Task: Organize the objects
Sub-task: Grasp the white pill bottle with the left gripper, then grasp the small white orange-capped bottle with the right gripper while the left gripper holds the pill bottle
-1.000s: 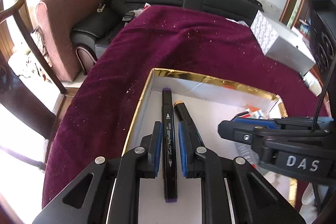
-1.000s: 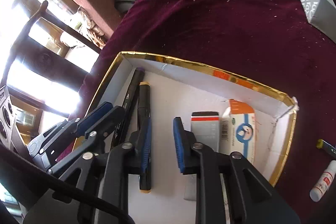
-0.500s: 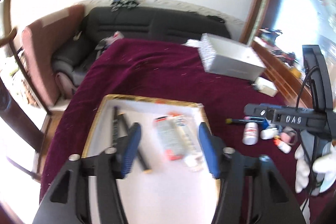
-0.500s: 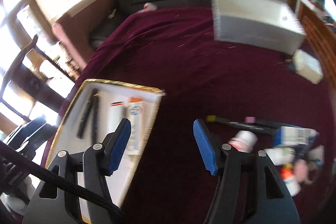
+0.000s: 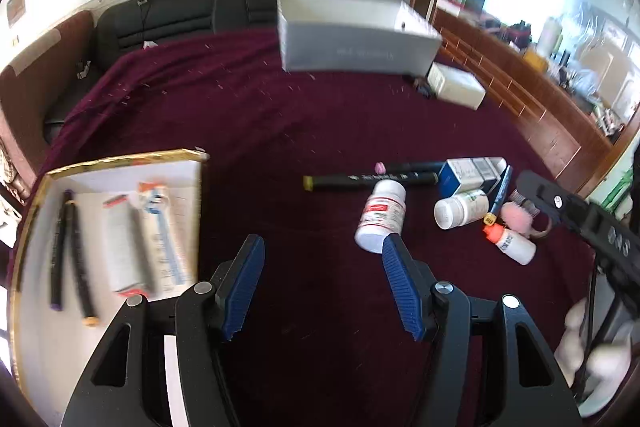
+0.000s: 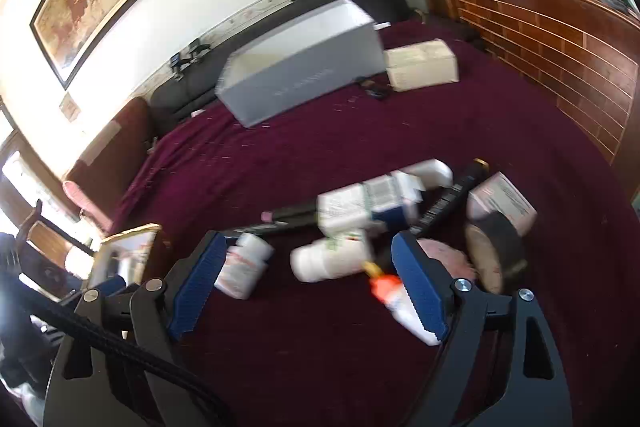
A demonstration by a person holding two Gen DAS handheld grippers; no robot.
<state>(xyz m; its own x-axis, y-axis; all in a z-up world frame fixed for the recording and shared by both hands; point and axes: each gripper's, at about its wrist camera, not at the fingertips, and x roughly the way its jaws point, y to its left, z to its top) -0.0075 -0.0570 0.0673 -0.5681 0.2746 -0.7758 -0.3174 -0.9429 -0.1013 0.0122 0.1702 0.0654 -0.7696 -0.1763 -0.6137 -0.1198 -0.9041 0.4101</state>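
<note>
The gold-rimmed white tray lies at the left with two black markers and two small boxes in it. My left gripper is open and empty above bare maroon cloth. To its right lies a loose pile: a black marker, a red-labelled white bottle, a second white bottle and an orange-capped dropper bottle. My right gripper hangs over that pile, its jaws opening. A white bottle and the dropper bottle lie between its fingers, untouched.
A large grey box and a smaller cream box stand at the far side of the cloth. A tape roll, a pink pompom and a blue-white carton belong to the pile. A wooden cabinet borders the right.
Both grippers left the markers in the tray, opened, and swung right to the loose pile. The tray now sits at the left of both views.
</note>
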